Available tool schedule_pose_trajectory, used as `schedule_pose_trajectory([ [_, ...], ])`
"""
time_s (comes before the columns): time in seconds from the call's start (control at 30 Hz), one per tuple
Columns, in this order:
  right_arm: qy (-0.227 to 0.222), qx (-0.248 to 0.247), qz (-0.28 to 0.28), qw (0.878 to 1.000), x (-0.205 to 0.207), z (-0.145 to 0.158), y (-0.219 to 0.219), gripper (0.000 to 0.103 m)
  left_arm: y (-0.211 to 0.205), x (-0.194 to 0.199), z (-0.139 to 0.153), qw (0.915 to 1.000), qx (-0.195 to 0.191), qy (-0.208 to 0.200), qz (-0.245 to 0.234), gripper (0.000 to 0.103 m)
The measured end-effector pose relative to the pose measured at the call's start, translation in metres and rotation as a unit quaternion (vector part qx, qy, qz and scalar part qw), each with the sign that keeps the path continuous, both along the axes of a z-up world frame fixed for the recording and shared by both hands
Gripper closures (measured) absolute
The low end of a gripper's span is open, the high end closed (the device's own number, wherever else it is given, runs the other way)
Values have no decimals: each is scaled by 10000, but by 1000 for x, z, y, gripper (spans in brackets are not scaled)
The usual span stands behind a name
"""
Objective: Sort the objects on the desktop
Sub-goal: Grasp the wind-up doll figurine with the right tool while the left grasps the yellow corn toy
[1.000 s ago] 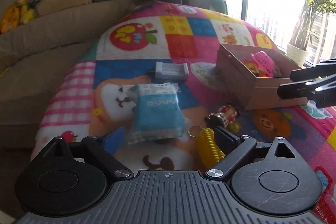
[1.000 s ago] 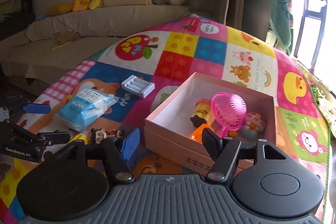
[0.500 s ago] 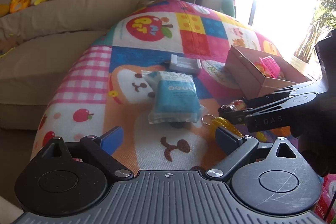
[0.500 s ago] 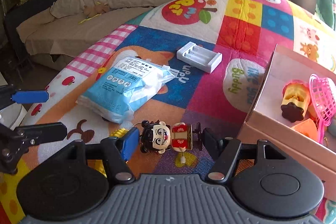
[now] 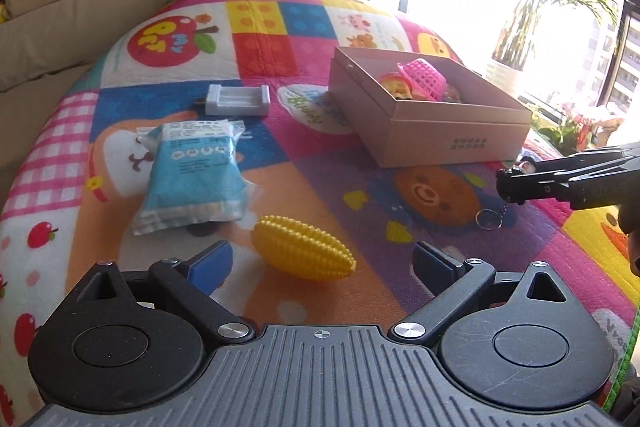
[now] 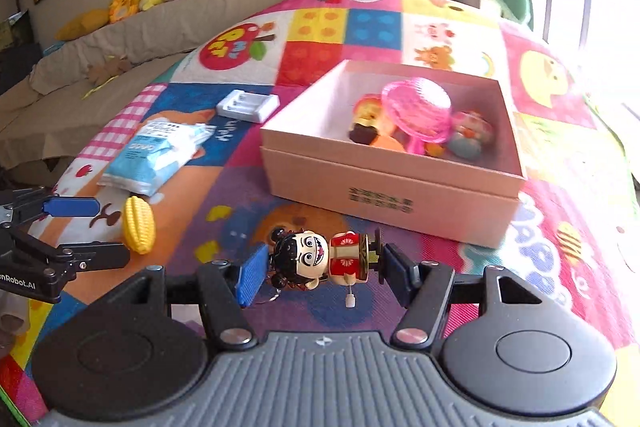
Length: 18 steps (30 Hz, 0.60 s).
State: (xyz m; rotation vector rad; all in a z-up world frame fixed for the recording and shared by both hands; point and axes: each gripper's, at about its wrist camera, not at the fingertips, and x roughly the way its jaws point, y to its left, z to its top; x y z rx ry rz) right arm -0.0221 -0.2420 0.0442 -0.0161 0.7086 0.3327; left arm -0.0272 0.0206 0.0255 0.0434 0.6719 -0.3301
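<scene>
My right gripper [image 6: 320,273] is shut on a small doll keychain [image 6: 320,257] with a black-haired head and red body, held above the mat in front of the pink cardboard box [image 6: 384,187]. Its key ring [image 5: 489,219] hangs below the right gripper in the left wrist view. The box [image 5: 420,131] holds a pink basket toy [image 6: 416,107] and several small toys. My left gripper [image 5: 324,265] is open, with a yellow toy corn [image 5: 304,247] lying on the mat just ahead, between the fingers. The corn also shows in the right wrist view [image 6: 139,229].
A blue-and-white packet [image 5: 192,175] lies on the colourful play mat [image 5: 280,155], with a white battery charger [image 5: 238,99] behind it. A beige sofa [image 6: 160,23] with plush toys runs along the far left. A potted plant [image 5: 552,7] stands by the bright window.
The right gripper has closed on the doll keychain and lifted it toward the box. The left gripper has swung right, so the corn now lies just ahead between its fingers.
</scene>
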Motion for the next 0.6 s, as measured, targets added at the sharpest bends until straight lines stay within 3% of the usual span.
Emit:
schedule_pose_trajectory([
  [0.1, 86, 144, -253, 9995, -4, -7, -18, 40, -7, 9, -4, 9999, 32, 128, -19, 3],
  [0.27, 98, 348, -341, 9988, -8, -16, -25, 39, -18, 5, -7, 9973, -322, 480, -459, 3],
  [0.43, -4, 263, -385, 9989, -9, -19, -21, 32, -27, -12, 0, 9941, -209, 266, -1033, 3],
  [0.5, -53, 208, -375, 9991, -11, -20, -19, 29, -26, -13, 3, 9945, -52, 80, -1039, 3],
  [0.6, -84, 180, -332, 9992, -13, -22, -18, 28, -19, -3, 6, 9978, 195, -26, -626, 2],
])
